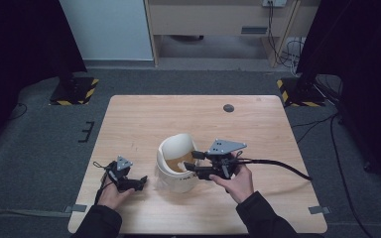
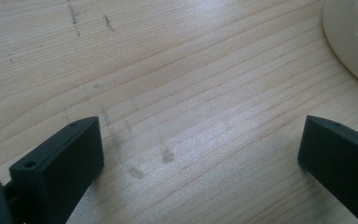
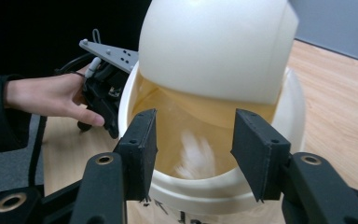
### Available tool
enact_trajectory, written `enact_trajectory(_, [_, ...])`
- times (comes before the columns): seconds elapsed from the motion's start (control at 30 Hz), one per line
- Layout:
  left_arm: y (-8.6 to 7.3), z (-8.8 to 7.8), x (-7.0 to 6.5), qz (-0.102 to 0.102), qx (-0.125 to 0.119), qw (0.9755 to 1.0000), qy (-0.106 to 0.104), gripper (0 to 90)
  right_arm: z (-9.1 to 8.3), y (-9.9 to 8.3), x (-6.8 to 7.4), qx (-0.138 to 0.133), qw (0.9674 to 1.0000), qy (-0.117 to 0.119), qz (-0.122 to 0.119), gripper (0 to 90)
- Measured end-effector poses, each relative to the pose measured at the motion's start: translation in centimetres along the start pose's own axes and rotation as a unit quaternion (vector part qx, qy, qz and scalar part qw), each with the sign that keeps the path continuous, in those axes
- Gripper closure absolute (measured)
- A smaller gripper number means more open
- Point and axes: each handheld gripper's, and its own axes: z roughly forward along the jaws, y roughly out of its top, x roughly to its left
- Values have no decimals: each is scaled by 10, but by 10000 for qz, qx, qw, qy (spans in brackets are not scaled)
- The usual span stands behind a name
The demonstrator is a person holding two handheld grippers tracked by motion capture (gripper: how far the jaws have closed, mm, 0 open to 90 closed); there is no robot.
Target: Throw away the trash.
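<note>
1. A white bin (image 1: pixel 177 166) (swing lid tilted inward) is found standing near the table (image 1: pixel 139 119) front edge.
2. Right gripper (image 3: pixel 193 140): jaws held apart over its rim, nothing clamped.
3. Left gripper (image 2: pixel 200 154): jaws spread wide, resting beside it.

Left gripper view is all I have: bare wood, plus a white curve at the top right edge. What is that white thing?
Observer: It is a white bin standing on the table, just right of the left gripper.
Operator: Where is the right gripper?
Observer: The right gripper is at the bin's mouth, its jaws apart with nothing pressed between them.
Operator: Is anything in the bin?
Observer: A blurred white thing shows inside, below the lid, which is tilted open. I cannot tell what it is.
</note>
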Motion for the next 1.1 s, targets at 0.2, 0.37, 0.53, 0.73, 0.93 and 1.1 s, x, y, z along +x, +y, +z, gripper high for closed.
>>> enact_trajectory(0.2, [0,0,0,1,0,10000,0,0,-13,9,-5,-215,9996,-171,-45,450])
enact_trajectory(0.37, [0,0,0,1,0,10000,0,0,-31,11,-20,-460,9979,-443,101,408])
enact_trajectory(0.53, [0,0,0,0,0,10000,0,0,-43,6,-37,-471,9961,-686,284,343])
enact_trajectory(0.73, [0,0,0,-1,0,10000,0,0,-50,-10,-58,-300,9929,-1078,410,271])
enact_trajectory(0.93, [0,0,0,-1,-1,10000,0,0,-52,-31,-79,42,9891,-1360,555,235])
enact_trajectory(1.1, [0,0,0,-1,-1,10000,1,0,-55,-50,-93,303,9849,-1568,663,217])
